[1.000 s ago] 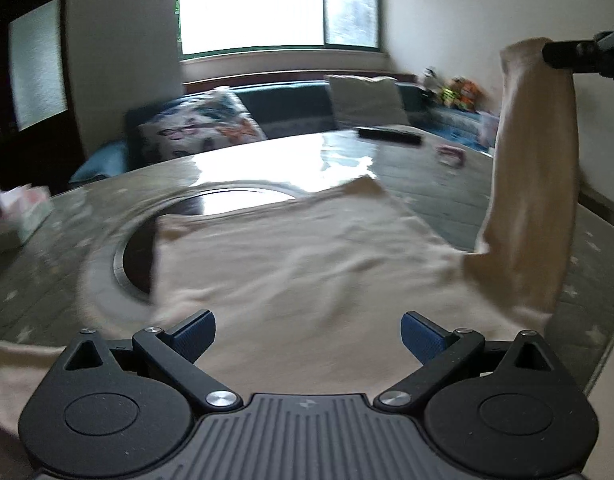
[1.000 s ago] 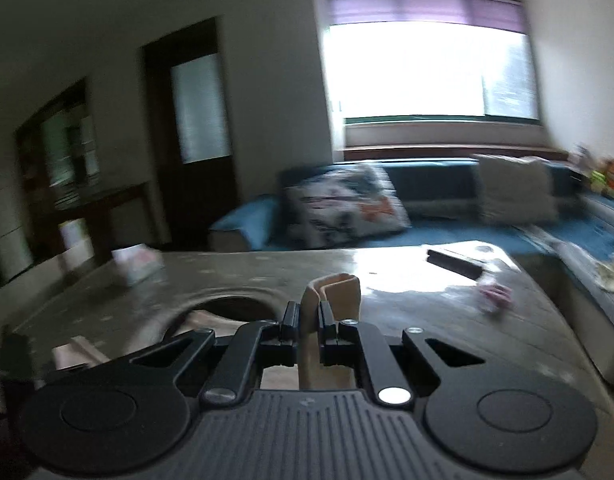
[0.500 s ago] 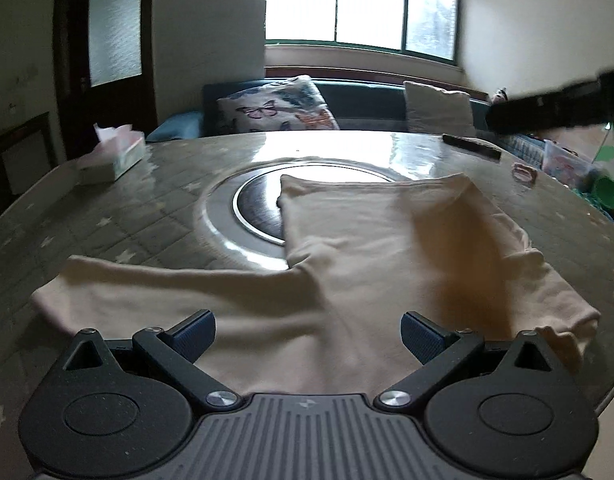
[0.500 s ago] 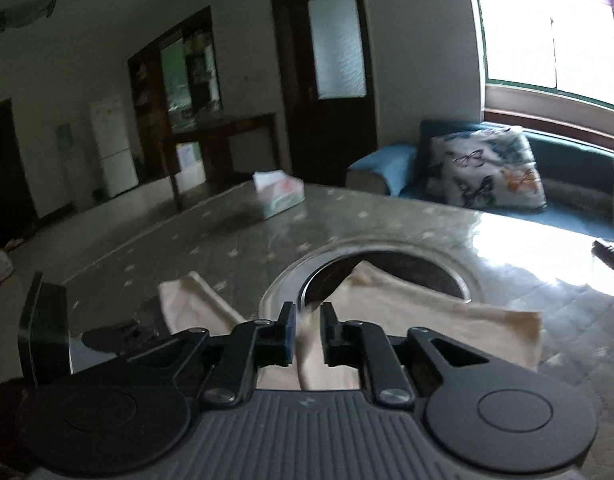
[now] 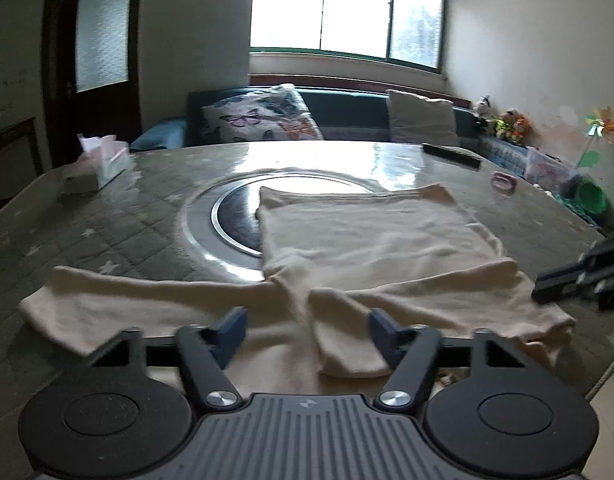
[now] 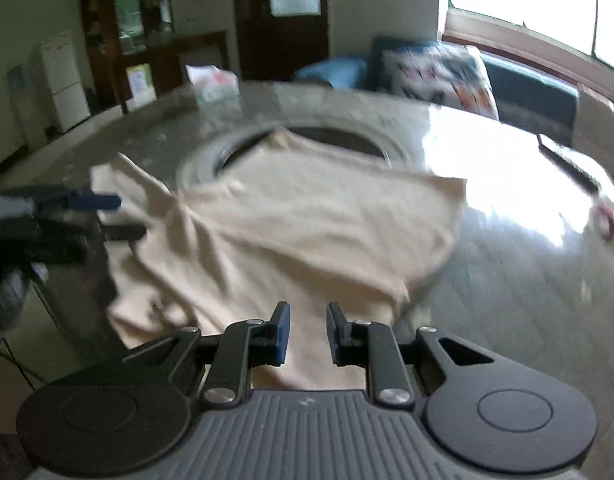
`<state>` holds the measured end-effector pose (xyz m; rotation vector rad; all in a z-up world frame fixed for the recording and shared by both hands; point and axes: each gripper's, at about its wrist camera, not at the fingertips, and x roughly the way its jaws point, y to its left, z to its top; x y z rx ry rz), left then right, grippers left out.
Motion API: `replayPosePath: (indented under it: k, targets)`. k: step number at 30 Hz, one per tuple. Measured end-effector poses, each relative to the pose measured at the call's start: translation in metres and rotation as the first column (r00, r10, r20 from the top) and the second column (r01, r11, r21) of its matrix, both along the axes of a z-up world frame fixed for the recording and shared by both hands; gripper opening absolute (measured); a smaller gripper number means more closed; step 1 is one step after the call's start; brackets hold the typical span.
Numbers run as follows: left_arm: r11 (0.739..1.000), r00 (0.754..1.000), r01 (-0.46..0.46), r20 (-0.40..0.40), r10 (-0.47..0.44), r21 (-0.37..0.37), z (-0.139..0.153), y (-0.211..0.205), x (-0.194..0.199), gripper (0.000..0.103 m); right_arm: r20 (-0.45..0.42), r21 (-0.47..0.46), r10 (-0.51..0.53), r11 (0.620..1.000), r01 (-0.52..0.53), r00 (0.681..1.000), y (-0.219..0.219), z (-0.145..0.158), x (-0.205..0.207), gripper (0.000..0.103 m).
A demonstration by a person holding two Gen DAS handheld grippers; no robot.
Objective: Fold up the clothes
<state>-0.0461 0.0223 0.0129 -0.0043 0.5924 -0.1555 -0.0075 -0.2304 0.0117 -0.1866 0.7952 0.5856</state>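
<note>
A soft cream knit garment (image 5: 371, 240) lay spread over the counter (image 5: 127, 224), its far corner reaching over the round metal-rimmed inset (image 5: 235, 216) at the counter's middle. One long sleeve (image 5: 119, 300) stretched flat along the near edge toward the left corner; the other sleeve (image 5: 427, 300) lay folded back across the body, rumpled and thick at its end. The counter itself was grey, glossy and star-patterned. The left gripper (image 5: 305, 326) hovered at the near edge with its blue-padded fingers (image 5: 233, 326) spread wide, gripping nothing. The right gripper (image 6: 306, 330) had its fingers (image 6: 281, 330) parted a little, released, with cloth just beyond them. A tissue box (image 5: 101, 162) with a tissue sticking out stood near the far left corner.
</note>
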Motion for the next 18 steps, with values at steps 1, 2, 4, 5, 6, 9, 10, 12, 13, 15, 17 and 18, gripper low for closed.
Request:
replayPosePath:
  k: [1, 2, 4, 5, 6, 9, 10, 12, 13, 15, 17, 18]
  targets:
    - [1.0, 1.0, 0.012, -0.002, -0.012, 0.002, 0.0, -0.003, 0.002, 0.048, -0.009, -0.009, -0.015, 1.0, 0.015, 1.0, -0.005, -0.007, -0.001, 0.019]
    - [1.0, 1.0, 0.024, -0.004, -0.024, 0.004, 0.0, -0.006, 0.004, 0.039, -0.017, -0.019, -0.031, 0.999, 0.031, 0.999, -0.01, -0.014, -0.002, 0.019]
    - [0.999, 0.999, 0.044, -0.008, -0.044, 0.007, 0.0, -0.01, 0.008, 0.028, -0.036, -0.021, -0.051, 0.999, 0.05, 0.998, -0.018, -0.02, -0.003, 0.019]
    - [0.999, 0.999, 0.053, -0.011, -0.053, 0.008, 0.0, -0.012, 0.01, 0.027, -0.048, -0.014, -0.058, 0.998, 0.058, 0.997, -0.022, -0.022, -0.004, 0.019]
    - [0.998, 0.998, 0.064, -0.011, -0.064, 0.007, 0.0, -0.013, 0.012, 0.027, -0.047, -0.01, -0.058, 0.998, 0.058, 0.997, -0.022, -0.02, -0.002, 0.019]
    - [0.995, 0.995, 0.101, -0.011, -0.101, 0.005, -0.003, -0.021, 0.018, 0.025, -0.005, 0.0, -0.057, 0.998, 0.057, 0.998, -0.02, -0.013, 0.004, 0.019]
    - [0.994, 0.994, 0.111, -0.014, -0.11, 0.006, -0.004, -0.025, 0.021, 0.024, 0.005, 0.01, -0.06, 0.998, 0.06, 0.998, -0.02, -0.011, 0.008, 0.019]
    - [0.992, 0.992, 0.127, -0.023, -0.126, 0.008, -0.009, -0.03, 0.025, 0.024, 0.018, 0.034, -0.063, 0.998, 0.062, 0.998, -0.016, -0.01, 0.019, 0.019]
    - [0.992, 0.991, 0.127, -0.032, -0.127, 0.01, -0.011, -0.031, 0.028, 0.024, 0.024, 0.041, -0.064, 0.997, 0.063, 0.998, -0.014, -0.012, 0.024, 0.019]
    - [0.992, 0.991, 0.125, -0.049, -0.125, 0.015, -0.017, -0.032, 0.033, 0.02, 0.02, 0.048, -0.074, 0.996, 0.073, 0.997, -0.01, -0.017, 0.034, 0.019]
    - [0.995, 0.994, 0.091, -0.063, -0.089, 0.033, -0.019, -0.028, 0.035, 0.013, 0.012, 0.05, -0.084, 0.995, 0.083, 0.996, -0.007, -0.024, 0.043, 0.019]
    - [0.997, 0.995, 0.073, -0.068, -0.07, 0.038, -0.02, -0.024, 0.035, 0.012, 0.008, 0.05, -0.085, 0.995, 0.084, 0.996, -0.007, -0.026, 0.044, 0.019]
